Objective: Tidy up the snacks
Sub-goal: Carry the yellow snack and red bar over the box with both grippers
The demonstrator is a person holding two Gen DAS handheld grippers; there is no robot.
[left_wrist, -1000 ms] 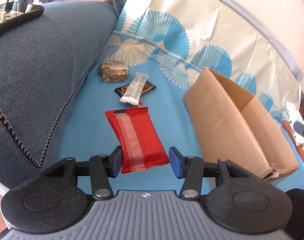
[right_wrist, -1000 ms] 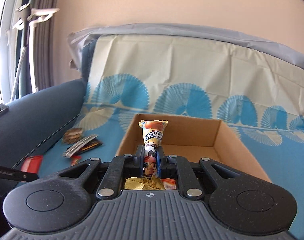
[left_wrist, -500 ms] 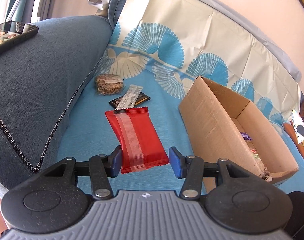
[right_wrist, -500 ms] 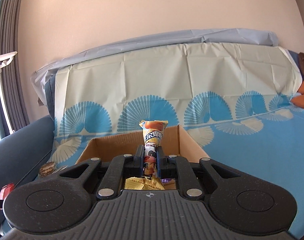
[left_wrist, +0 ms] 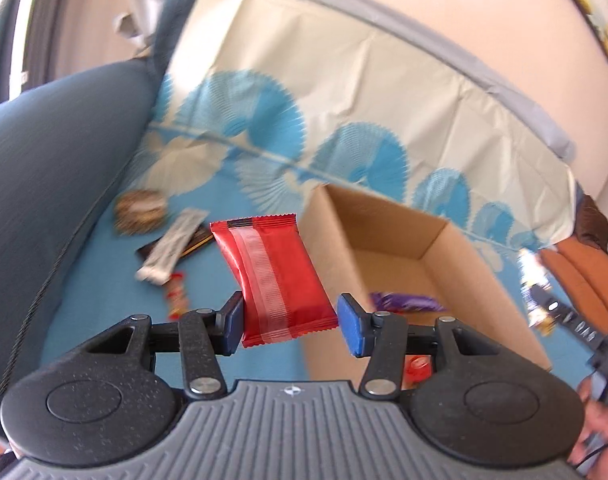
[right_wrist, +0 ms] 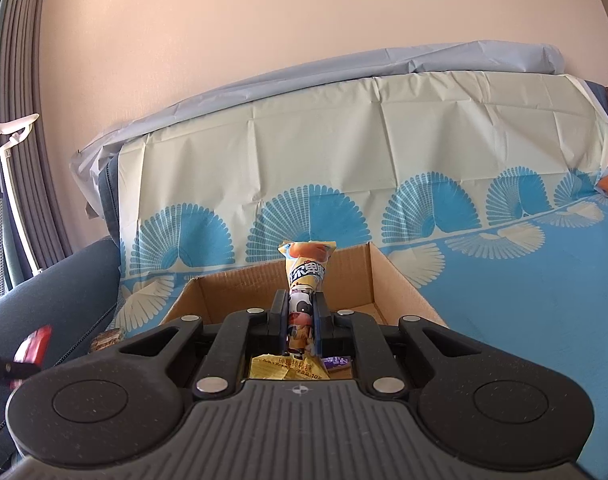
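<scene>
— While your left gripper (left_wrist: 289, 320) holds the red pack (left_wrist: 272, 276) by its lower end, what has changed?

— A second ago that pack hung over the blue cover; now it is higher, beside the box's (left_wrist: 444, 236) near left wall, and the view blurs. The jaws stand as wide as before.

— And my right gripper (right_wrist: 301, 320)?

— Clamped tight on the yellow pack (right_wrist: 306, 272), which stands upright over the box. It was left of centre earlier; now the far wall is straight ahead.

— Room to move?

— The box is open-topped, with its far half bare. A purple wrapper (left_wrist: 404, 302) lies near your end. Loose snacks (left_wrist: 171, 240) lie left, by the sofa arm (left_wrist: 55, 184).
</scene>
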